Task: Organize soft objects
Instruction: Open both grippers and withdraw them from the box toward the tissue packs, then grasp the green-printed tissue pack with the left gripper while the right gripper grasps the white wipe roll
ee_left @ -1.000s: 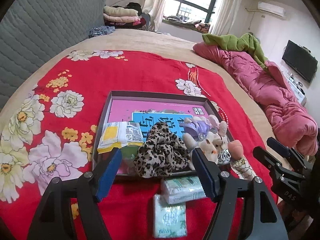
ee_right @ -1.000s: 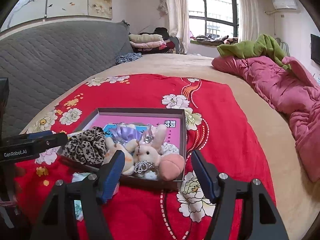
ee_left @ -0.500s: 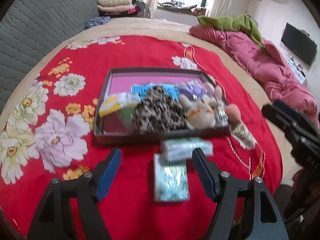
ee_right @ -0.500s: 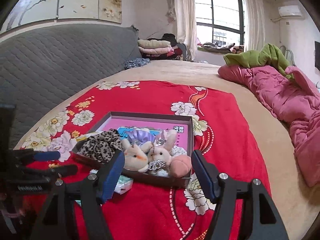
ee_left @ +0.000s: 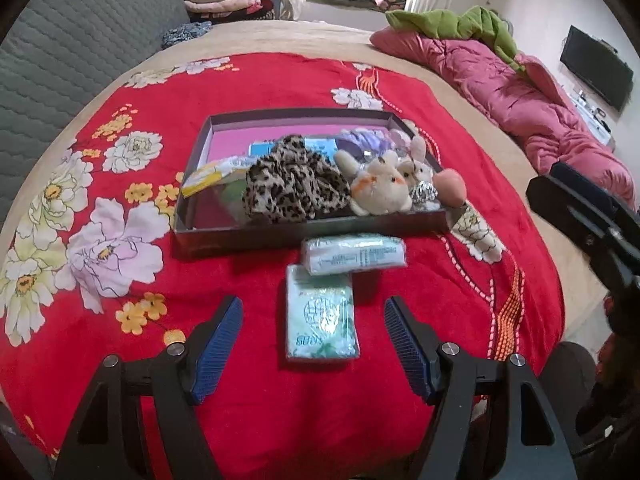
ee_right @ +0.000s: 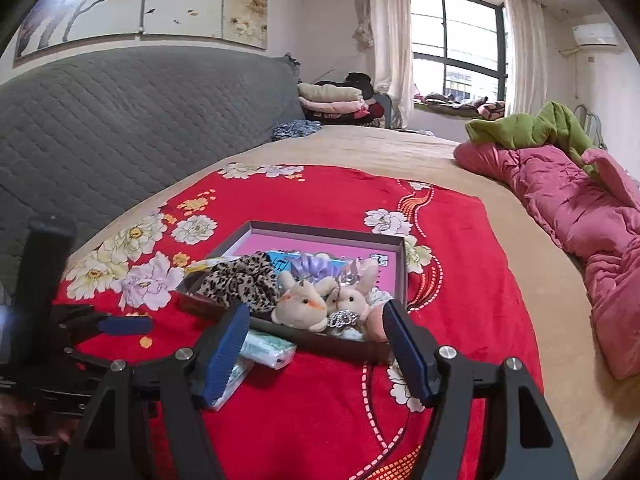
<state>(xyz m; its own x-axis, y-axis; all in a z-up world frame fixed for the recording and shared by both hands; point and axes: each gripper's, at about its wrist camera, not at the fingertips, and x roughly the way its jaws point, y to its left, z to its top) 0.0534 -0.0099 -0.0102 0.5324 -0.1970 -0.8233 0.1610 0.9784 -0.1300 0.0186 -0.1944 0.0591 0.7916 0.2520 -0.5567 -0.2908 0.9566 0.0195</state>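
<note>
Hovering over a red floral bedspread (ee_left: pixel 280 80), the left gripper (ee_left: pixel 314 344) holds its blue-padded fingers (ee_left: pixel 218 344) wide apart with nothing between the pads; a flat pale-green tissue pack in clear wrap (ee_left: pixel 321 314) lies on the cloth straight ahead, framed in the gap. Pack's long axis runs away from the fingers, toward the tray, so the pads stand either side of its narrow width, a fair line for closing across it, by my reading. A second, rolled-looking green-and-white tissue pack (ee_left: pixel 354 254) lies crosswise just beyond, touching or nearly touching the first, just beside the front wall of the shallow dark cardboard tray with pink lining (ee_left: pixel 304 232). Tray already carries a leopard-print fabric scrunchie (ee_left: pixel 294 188) and small cream plush rabbits (ee_left: pixel 380 190). Right gripper (ee_right: pixel 316 344) also spread and empty, aimed at the tray's near right corner; tissue packs sit left of its fingers, partly hidden. Left hand is the nearer to the flat pack
</note>
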